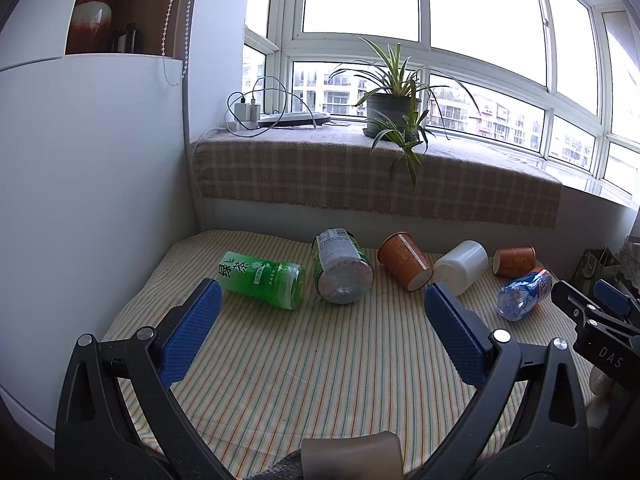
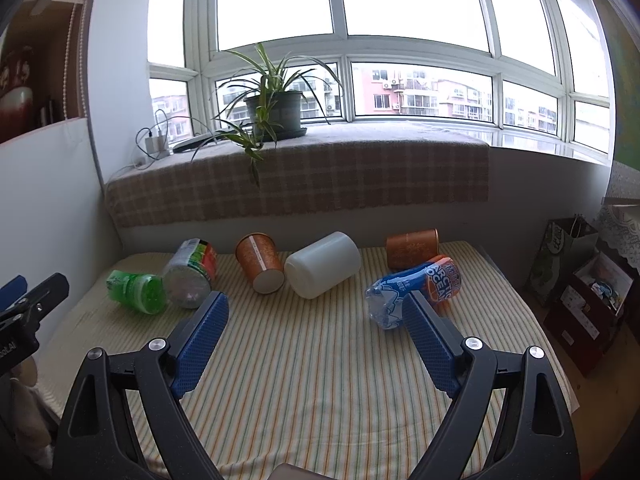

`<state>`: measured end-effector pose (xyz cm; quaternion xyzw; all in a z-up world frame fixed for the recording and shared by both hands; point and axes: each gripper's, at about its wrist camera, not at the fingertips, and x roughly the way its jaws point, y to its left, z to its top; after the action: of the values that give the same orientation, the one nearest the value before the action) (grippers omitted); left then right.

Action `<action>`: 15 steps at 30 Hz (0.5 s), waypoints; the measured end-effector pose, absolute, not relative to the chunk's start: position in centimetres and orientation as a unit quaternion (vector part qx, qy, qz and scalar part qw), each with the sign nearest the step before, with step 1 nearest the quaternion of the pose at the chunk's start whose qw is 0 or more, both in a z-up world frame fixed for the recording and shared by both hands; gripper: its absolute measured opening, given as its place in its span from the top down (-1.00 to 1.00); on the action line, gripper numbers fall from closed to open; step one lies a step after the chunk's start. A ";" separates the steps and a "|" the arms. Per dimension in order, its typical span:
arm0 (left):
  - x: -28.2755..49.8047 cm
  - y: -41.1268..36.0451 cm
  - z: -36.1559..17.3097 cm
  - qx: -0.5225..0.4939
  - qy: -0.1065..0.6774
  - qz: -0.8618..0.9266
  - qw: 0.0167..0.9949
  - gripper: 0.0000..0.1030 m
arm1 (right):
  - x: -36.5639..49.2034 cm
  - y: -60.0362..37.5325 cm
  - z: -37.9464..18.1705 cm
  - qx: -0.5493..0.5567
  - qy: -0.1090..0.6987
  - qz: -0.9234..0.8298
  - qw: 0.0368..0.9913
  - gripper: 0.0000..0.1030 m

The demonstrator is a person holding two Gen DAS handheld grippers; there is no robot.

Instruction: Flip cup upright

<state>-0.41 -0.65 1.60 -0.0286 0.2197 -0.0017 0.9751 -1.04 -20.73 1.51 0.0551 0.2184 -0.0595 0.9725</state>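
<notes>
Several cups lie on their sides on the striped tablecloth [image 1: 320, 360]. An orange paper cup [image 1: 405, 261] [image 2: 259, 262] lies mid-table beside a white plastic cup [image 1: 461, 266] [image 2: 323, 264]. A second orange cup [image 1: 514, 261] [image 2: 412, 249] lies at the far right. My left gripper [image 1: 322, 294] is open and empty, hovering above the near table, short of the cups. My right gripper [image 2: 316, 304] is open and empty, also short of them; it also shows at the right edge of the left wrist view [image 1: 600, 304].
A green tea bottle [image 1: 262, 279] [image 2: 138, 286], a labelled clear jar [image 1: 340, 266] [image 2: 191, 273] and a blue-orange bottle [image 1: 524, 294] [image 2: 414, 286] also lie on the table. A plaid-covered sill with a potted plant [image 1: 394, 108] runs behind. A white cabinet [image 1: 92, 200] stands left; bags [image 2: 580, 272] stand right.
</notes>
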 end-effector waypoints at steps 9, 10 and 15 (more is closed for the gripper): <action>-0.7 -0.2 1.5 -0.031 0.222 0.004 0.975 -0.99 | -0.8 -20.2 1.3 0.057 0.229 -0.046 0.971 -0.72; -0.8 -0.1 1.5 -0.031 0.222 0.005 0.975 -0.99 | -0.9 -20.1 1.5 0.057 0.228 -0.044 0.971 -0.72; -1.0 0.1 1.5 -0.033 0.219 0.007 0.975 -0.99 | -0.9 -19.9 1.7 0.062 0.228 -0.037 0.971 -0.72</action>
<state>-1.03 0.14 1.53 -0.0329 0.2186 0.0067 0.9752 -0.94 -19.90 1.73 0.0619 0.2276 -0.0372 0.9711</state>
